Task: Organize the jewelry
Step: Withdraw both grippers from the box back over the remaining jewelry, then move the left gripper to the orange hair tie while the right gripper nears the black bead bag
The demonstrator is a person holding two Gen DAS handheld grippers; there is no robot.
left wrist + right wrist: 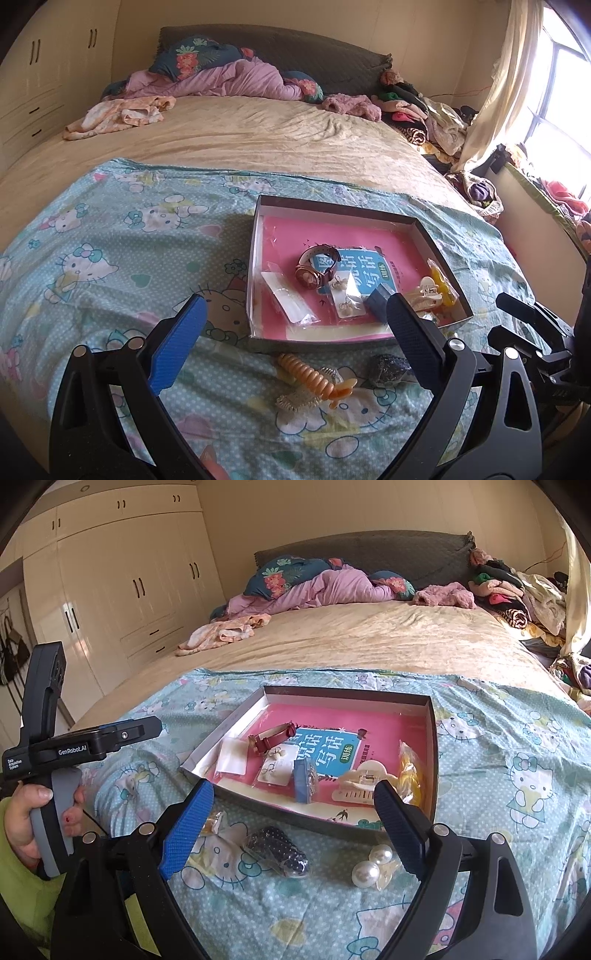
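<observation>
Left gripper: your fingers are spread wide and hold nothing, hovering over the near edge of the box.
Right gripper: also spread wide with nothing between the fingers, low over the sheet just in front of the box.
Your left hand: wrapped around the grey handle of the left gripper, seen at the left of the right wrist view.
Loose pieces on the sheet: an orange coil hair tie with a small orange clip touching it, a dark beaded piece in a clear bag, and two pearl pieces side by side, all just in front of the box.
Box: shallow, open, lying on the cartoon cat sheet; a pink booklet lines its floor.
Inside the box: a watch on its side, earrings on white cards, a small blue box, a cream hair claw, a yellow item in a bag against the right wall.
Beyond: tan bedspread, heaped bedding and clothes at the headboard.
</observation>
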